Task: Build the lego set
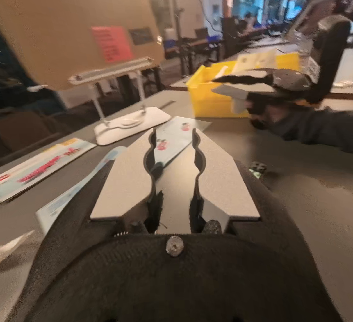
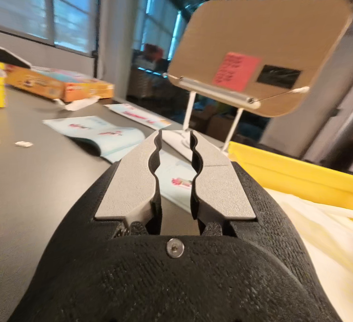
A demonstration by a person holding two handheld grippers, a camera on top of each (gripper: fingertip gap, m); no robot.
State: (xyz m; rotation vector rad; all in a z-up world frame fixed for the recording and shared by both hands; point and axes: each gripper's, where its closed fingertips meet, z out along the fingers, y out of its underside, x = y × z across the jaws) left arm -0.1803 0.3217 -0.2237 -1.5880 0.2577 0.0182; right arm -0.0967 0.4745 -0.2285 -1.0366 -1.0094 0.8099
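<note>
My left gripper is open low over the grey table. A pale blue booklet page with small red pictures lies flat on the table and shows through the gap; neither pad presses on it. My right gripper is open with nothing between its fingers. It points at the white base of a stand, with another pale page on the table under it. In the left wrist view the right gripper hovers over a yellow bin.
The stand carries a tilted brown board with a pink note. More booklets lie on the left. The yellow bin sits right. Orange boxes sit at the far left. A dark sleeve rests on the table. The tips of one gripper are about 20 centimetres away from the tips of the other.
</note>
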